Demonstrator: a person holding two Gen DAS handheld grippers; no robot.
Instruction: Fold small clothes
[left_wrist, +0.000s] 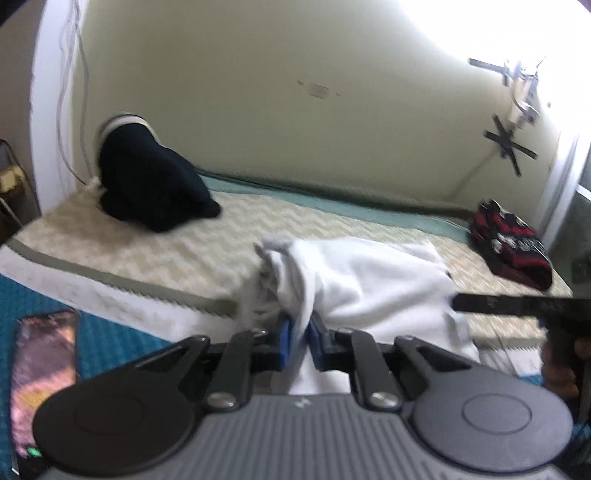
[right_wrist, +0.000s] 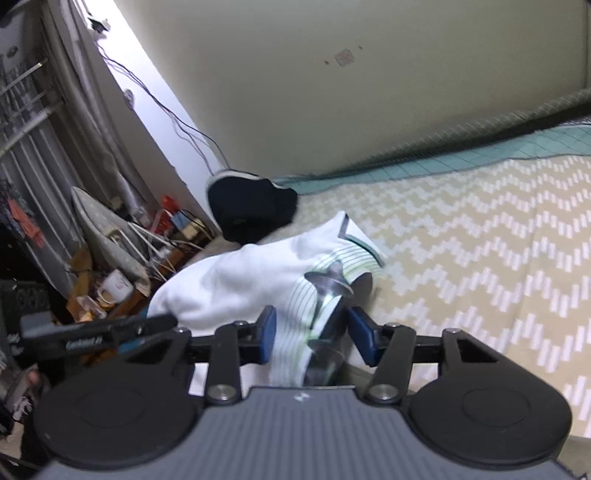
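White garment (left_wrist: 369, 280) lies bunched on the bed (left_wrist: 147, 254), near its front edge. Left tool (left_wrist: 300, 332) is clenched on a fold of it. Right tool (right_wrist: 310, 332) has the striped hem (right_wrist: 295, 332) between its blue pads, jaws half apart; whether they press it, cannot tell. Dark folded garment (left_wrist: 155, 184) sits by the wall, red-and-black one (left_wrist: 513, 243) far right.

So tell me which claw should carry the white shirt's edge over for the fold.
Left. The left claw is already clamped on the white shirt; the right claw is open around it.
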